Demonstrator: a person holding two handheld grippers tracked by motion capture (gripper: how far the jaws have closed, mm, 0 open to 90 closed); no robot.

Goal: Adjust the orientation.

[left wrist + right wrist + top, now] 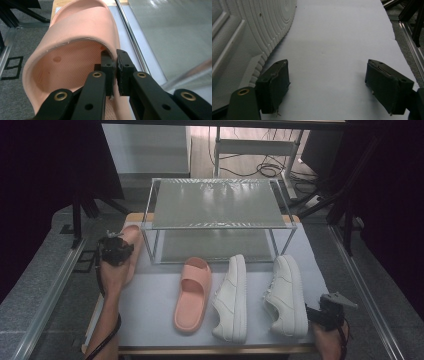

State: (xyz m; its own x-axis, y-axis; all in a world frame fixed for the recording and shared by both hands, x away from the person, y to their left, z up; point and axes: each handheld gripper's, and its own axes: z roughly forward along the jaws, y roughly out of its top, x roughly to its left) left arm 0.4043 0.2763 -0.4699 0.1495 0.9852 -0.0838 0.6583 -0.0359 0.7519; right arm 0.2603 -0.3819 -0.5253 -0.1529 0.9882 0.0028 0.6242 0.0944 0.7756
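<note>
I am finding no readable text, label, brand or number in any view. I am seeing a black square outline marked on the grey floor [12, 67] in the left gripper view, but it is carrying no letters. Nothing readable is showing on the slides or the sneakers.

The table holds two pink slides [193, 293] [131, 251], two white sneakers [231, 297] [286, 295] and one clear two-tier rack [215, 202].
</note>
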